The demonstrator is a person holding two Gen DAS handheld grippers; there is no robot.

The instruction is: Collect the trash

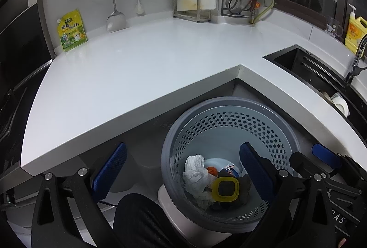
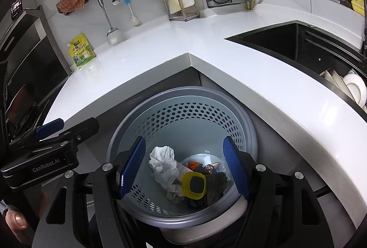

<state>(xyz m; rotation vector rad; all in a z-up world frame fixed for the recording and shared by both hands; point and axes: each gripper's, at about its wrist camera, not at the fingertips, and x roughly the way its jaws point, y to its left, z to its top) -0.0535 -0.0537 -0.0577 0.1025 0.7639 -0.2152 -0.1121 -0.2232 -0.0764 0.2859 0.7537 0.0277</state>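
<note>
- The grey round plastic waste bin with a perforated wall is standing on the floor in the inner corner below the white L-shaped table.
- Inside the bin, a crumpled white paper tissue is lying against the left side, just beside a yellow square plastic lid with a dark middle.
- A small orange piece and dark crumpled scraps are lying behind and to the right of the lid; what they are cannot be told.
- The left claw is hanging over the bin's left rim with its blue ribbed pads spread wide apart, gripping nothing.
- The right claw is hanging straight above the bin's mouth, its blue pads also spread wide, with the trash showing between them and nothing clamped.
- In the right wrist view the left claw is showing at the left edge, beside the table's front edge.
- On the table, a yellow-green stand-up pouch with printed characters is leaning at the back wall.
- A steel ladle is hanging from the dark wall rail with its bowl near the table.
- A black sink is set into the table's right wing, with white dishes stacked at its near end.
- A yellow pump bottle is standing behind the sink.
</note>
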